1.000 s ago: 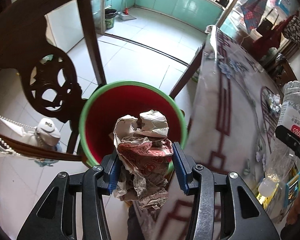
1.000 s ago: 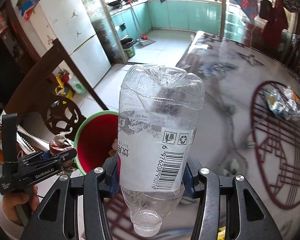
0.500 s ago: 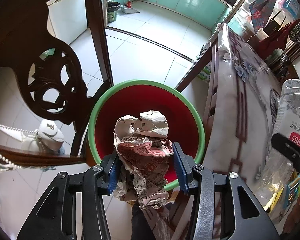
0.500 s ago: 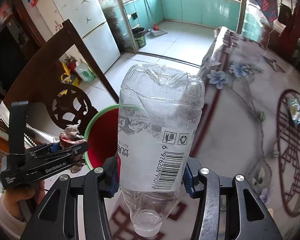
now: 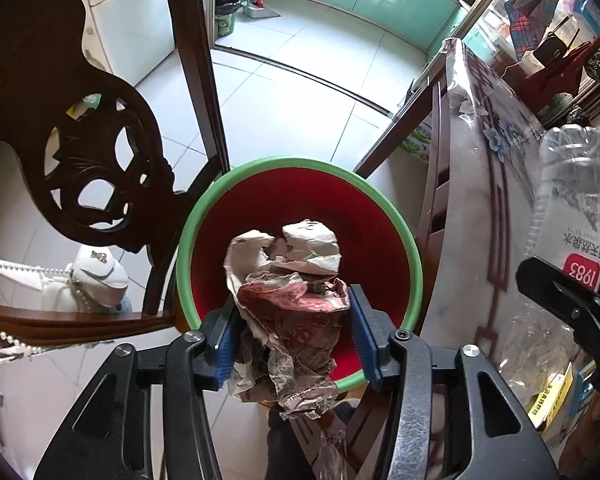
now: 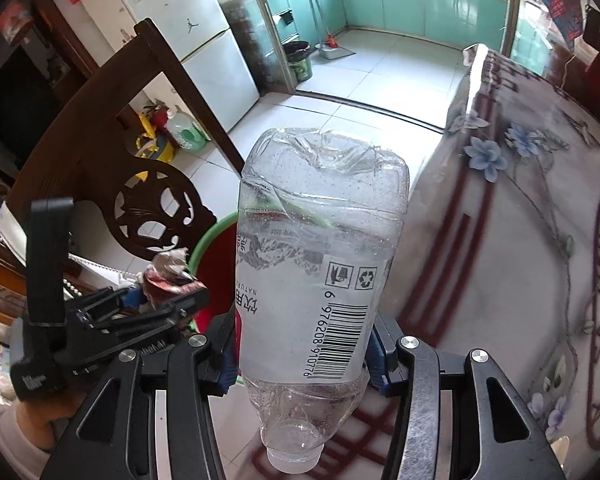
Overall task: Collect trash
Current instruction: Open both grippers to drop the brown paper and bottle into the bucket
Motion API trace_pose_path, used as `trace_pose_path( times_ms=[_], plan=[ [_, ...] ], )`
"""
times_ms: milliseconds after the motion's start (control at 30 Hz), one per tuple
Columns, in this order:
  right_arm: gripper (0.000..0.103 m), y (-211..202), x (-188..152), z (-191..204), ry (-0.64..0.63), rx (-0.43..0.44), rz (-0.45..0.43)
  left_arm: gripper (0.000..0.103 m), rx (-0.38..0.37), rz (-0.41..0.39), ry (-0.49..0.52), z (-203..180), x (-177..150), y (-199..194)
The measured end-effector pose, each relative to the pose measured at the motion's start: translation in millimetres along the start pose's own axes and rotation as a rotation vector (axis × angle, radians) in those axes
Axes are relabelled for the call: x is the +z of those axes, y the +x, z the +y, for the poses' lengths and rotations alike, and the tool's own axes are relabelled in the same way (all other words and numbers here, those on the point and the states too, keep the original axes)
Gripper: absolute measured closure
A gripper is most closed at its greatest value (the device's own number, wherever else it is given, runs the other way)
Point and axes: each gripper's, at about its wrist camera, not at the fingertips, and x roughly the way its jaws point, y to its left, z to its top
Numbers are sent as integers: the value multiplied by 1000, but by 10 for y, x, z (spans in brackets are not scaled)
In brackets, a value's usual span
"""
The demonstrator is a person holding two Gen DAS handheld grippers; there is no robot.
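Left gripper (image 5: 294,334) now sits right over the red bin (image 5: 414,264) with the green rim; a second ago the bin was further ahead and partly under the table edge, now its mouth fills the space just beyond the fingertips; the crumpled paper wad (image 5: 288,300) is between the blue pads (image 5: 364,336), hanging past them on both ends; jaws have just been opening, a sliver of gap shows on the right side of the wad, though the left pad looks to be touching it; I'd say the release has begun and the wad should drop into the bin, which looks empty from here; risk is the paper snagging on the left pad rather than falling clean. Right gripper (image 6: 304,354) is clamped on the clear crushed bottle (image 6: 320,264), cap end toward the handle, no change in grip; it has swung in from over the flowered table (image 6: 512,208) toward the bin, which now shows just left of and behind the bottle; bottle is not yet above the bin mouth, so it looks next in line. Carved wooden chair (image 5: 100,176) stands tight against the bin's left side; stay clear of it.
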Motion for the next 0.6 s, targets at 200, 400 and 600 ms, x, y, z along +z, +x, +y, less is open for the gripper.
trace_pose_path(
  times_ms=[200,400,600],
  plan=[
    [51,67,8,102,-4,25,20,43,-1,-16,-26,62,-16,-61],
    [47,-12,-11,115,-15,15,1,41,10,-33,-30,110,-55,-146],
    [47,-153,-38,103,-19,18,-25,41,12,-48,-32,83,-94,-189]
  ],
)
